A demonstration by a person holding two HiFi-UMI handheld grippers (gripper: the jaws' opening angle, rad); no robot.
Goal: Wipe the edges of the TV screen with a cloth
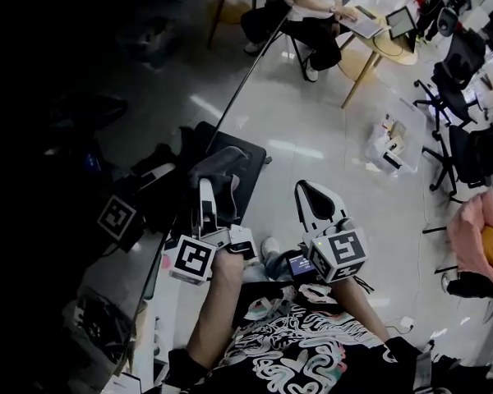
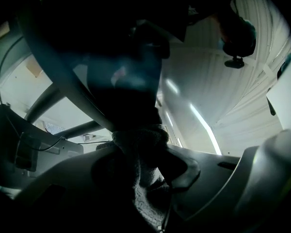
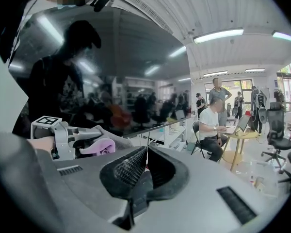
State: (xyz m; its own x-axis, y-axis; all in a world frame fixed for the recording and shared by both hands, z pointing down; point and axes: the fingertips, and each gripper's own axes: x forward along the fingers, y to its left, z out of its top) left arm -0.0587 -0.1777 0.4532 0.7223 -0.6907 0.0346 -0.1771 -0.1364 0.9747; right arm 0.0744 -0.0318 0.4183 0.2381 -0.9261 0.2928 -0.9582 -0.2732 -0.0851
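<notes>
Closed tight on a grey fleecy cloth point(image 2: 141, 147), the jaws of the left gripper point(image 1: 206, 194), with the cloth bunched above them and trailing down between them; held up just beside the lower edge of the wide dark glossy TV screen point(image 3: 126, 67), contact too dim to judge; showing under the grey in the right gripper view, a pink fold point(image 3: 99, 147); pressed together on nothing, the jaws of the right gripper point(image 3: 144, 168), near the left one and about level with it; mirrored in the screen, dim shapes of people and streaks of ceiling light; under the screen's near end, a pale low surface point(image 1: 119, 281), dark clutter at its nearer end too murky to name; all round, a pale glossy floor point(image 1: 312, 130) catching the lights; farther off, a seated person in a white top point(image 1: 316, 2) at a small round wooden table point(image 1: 382, 48); to the right of that, black wheeled office chairs point(image 1: 448, 97); on the floor near table and chairs, a crumpled white plastic bag point(image 1: 386, 148); overhead, long strip lights point(image 3: 218, 35) on a white ribbed ceiling; at the far side, more people standing point(image 3: 218, 93).
</notes>
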